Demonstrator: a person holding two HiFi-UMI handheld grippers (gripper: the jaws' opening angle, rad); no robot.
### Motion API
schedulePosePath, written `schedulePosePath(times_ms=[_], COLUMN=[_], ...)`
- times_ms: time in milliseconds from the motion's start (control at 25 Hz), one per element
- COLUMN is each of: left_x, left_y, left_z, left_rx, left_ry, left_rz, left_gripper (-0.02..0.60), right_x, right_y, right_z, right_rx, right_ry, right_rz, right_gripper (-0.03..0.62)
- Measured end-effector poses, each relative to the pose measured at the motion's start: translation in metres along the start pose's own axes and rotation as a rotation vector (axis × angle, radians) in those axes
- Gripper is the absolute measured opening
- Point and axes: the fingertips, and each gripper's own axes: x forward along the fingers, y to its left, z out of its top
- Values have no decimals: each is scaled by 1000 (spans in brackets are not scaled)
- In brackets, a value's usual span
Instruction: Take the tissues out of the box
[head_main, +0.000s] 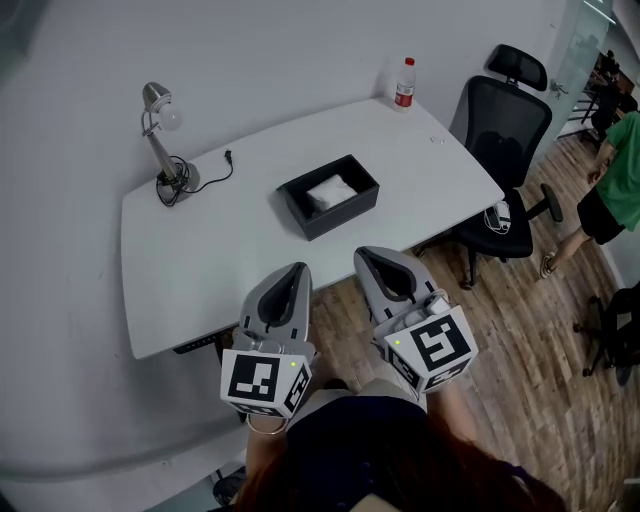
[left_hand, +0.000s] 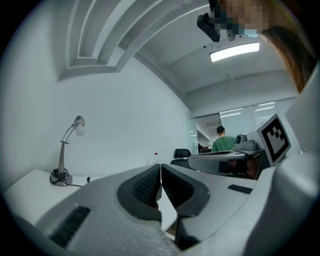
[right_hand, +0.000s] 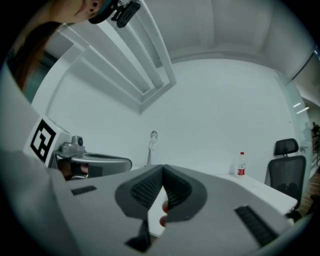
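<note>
Tissues (head_main: 331, 191) in one black box (head_main: 335, 222) on one table (head_main: 220, 235); left gripper (head_main: 298, 270) and right gripper (head_main: 366, 256), fingers closed on nothing.

White rectangular tabletop (head_main: 215, 262): bare from the near edge to the black open-topped rectangular box (head_main: 345, 214) at centre, and I find clear lanes on both sides of that box. Obstacles I note: silver gooseneck desk lamp (head_main: 158, 130) with trailing black cord (head_main: 229, 157), far left corner; red-labelled clear plastic bottle (head_main: 404, 85), far right corner; black mesh office chair (head_main: 497, 135), just beside the right end.
</note>
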Motion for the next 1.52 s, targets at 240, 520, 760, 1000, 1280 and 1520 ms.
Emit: schedulePosePath(times_ms=[240, 520, 760, 1000, 1280, 1520], left_x=[4, 14, 27, 47, 70, 88], left_y=[7, 10, 20, 30, 50, 68], left_z=[0, -4, -5, -6, -9, -10], left_rx=[-7, -12, -2, 4, 4, 7], left_ry=[-2, 11, 20, 26, 32, 40], left_rz=[-34, -57, -60, -71, -77, -78], left_gripper=[26, 26, 26, 26, 26, 26], right_x=[9, 19, 37, 57, 85, 107], right_y=[1, -5, -12, -25, -38, -49], right_z=[-2, -3, -2, -9, -16, -21], right_rx=[31, 25, 26, 29, 19, 16], right_ry=[49, 26, 36, 72, 88, 117], right_rz=[-21, -16, 2, -1, 4, 6], right_gripper=[20, 21, 45, 52, 69, 89])
